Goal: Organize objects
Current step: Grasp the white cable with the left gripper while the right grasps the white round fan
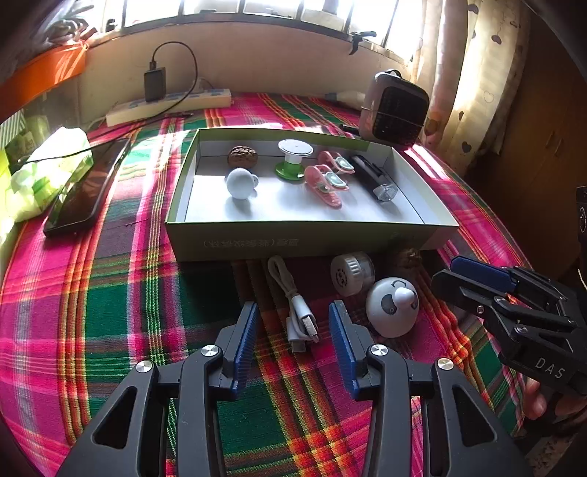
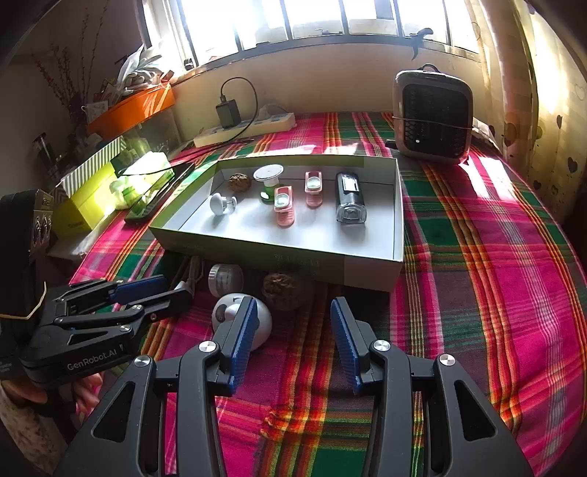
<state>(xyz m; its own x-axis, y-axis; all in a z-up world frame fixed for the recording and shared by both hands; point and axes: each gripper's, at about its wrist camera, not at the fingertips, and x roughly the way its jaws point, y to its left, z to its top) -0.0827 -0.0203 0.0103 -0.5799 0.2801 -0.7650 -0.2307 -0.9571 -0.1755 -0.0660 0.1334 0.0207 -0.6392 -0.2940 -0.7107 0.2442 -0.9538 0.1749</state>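
Cable [image 1: 295,308] between open hand-held gripper [image 1: 293,323] fingers

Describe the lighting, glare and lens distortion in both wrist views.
Left wrist view: the window is blown out white, sun glares off the tissue pack, and the box shadows the items in front of it; the fisheye curves the tablecloth edges. Right wrist view: the same overexposed window, sunlit stripes on the cloth at right, dark vignetted corners.

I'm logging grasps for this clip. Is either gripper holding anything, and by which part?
Nothing is held. The left gripper stands open around the bundled white cable; the right gripper is open over bare cloth.
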